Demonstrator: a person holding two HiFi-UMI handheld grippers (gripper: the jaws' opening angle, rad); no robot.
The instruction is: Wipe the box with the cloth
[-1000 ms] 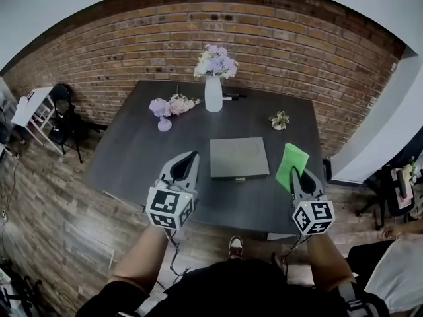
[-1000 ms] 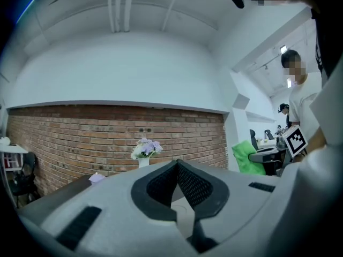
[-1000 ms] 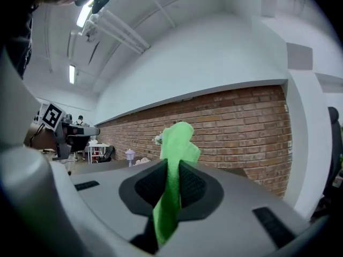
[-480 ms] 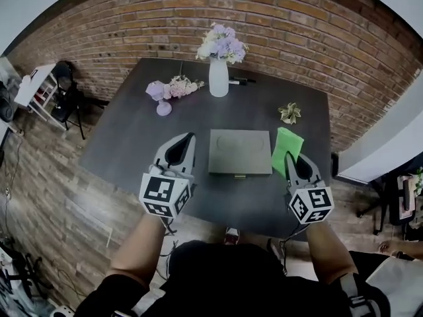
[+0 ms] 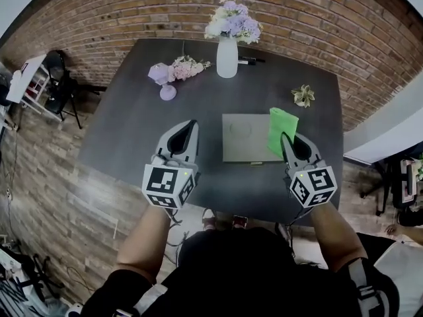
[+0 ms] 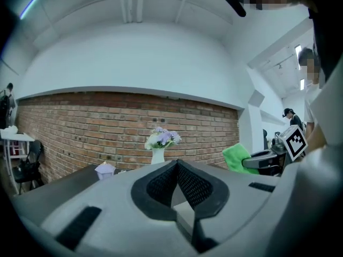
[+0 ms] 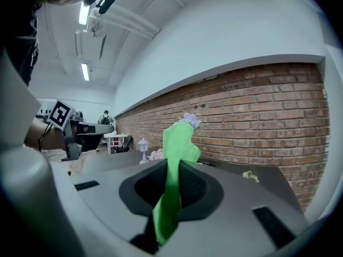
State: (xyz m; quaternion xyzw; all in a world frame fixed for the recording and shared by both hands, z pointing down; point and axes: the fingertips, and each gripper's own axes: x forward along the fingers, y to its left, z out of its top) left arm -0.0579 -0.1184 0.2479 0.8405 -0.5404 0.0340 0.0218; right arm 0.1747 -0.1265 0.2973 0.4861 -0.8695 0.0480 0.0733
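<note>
at the right edge of the box (image 5: 243, 137), the cloth (image 5: 280, 125) hung pinched in the right gripper (image 5: 288, 144)
the box lay just left of that gripper, near the front edge of the surface (image 5: 132, 131); left gripper (image 5: 192, 125) was pressed together, empty.

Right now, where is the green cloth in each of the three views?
Head view: green cloth right of centre, over the box's right edge, held by the right gripper.
Left gripper view: cloth at far right, mid-height.
Right gripper view: cloth dead centre, between the jaws.
Shared landmark: the brick wall.
</note>
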